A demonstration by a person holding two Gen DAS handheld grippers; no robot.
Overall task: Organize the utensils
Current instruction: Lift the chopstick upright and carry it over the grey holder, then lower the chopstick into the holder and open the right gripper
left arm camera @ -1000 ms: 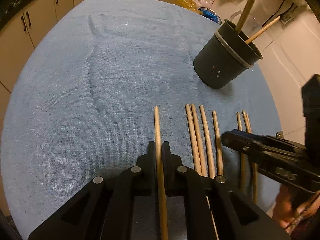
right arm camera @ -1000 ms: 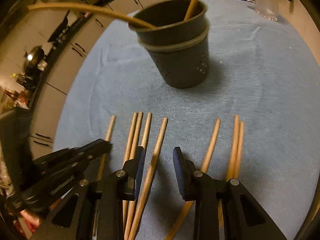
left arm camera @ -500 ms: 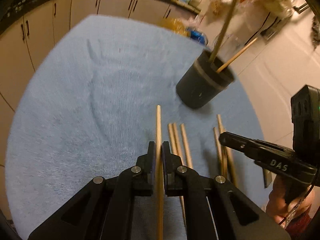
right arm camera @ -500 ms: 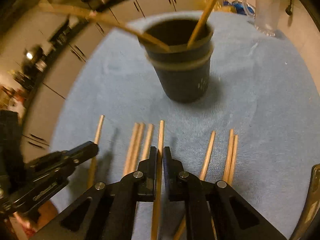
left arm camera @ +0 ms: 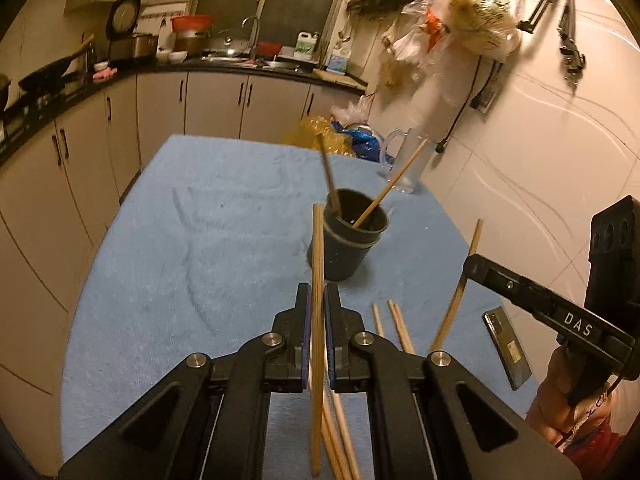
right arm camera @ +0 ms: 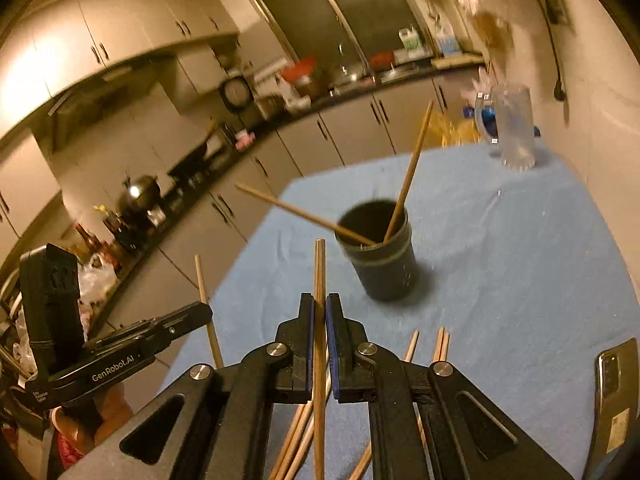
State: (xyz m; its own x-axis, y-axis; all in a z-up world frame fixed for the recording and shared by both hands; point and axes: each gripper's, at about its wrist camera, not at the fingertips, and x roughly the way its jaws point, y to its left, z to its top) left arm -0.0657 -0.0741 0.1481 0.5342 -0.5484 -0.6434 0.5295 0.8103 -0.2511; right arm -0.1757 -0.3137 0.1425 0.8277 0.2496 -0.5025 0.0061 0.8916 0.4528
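left tongs (left arm camera: 317, 308): pressed together on a single wooden chopstick (left arm camera: 317, 264), which runs forward between the pads and clear of the table. its tip sits in line with the near rim of the black utensil cup (left arm camera: 346, 240) in the left wrist view.

right tongs (right arm camera: 319, 312): also pinching one chopstick, the second chopstick (right arm camera: 319, 276), lifted off the cloth and pointing towards the cup. in the left wrist view this same stick (left arm camera: 460, 284) slants up through the right tongs (left arm camera: 474, 266) over the right edge of the table.

black utensil cup: upright on the blue cloth (left arm camera: 180, 240), towards the far right part of the table. two chopsticks in the cup (left arm camera: 394, 182) lean outwards in different directions, one to the left and one to the right.

loose chopsticks (left arm camera: 394, 322) lie flat on the cloth near the front edge, below and between the two tongs; several more show under the right tongs (right arm camera: 440, 346). exact count cannot be read, partly hidden by the tong bodies.

other items: a dark phone (left arm camera: 506, 348) flat at the right edge of the table, near the front. a clear glass jug (right arm camera: 510, 128) stands at the far right corner. yellow and blue bags (left arm camera: 340, 138) are at the far edge. a hand (left arm camera: 560, 376) holds the right tool's grip.
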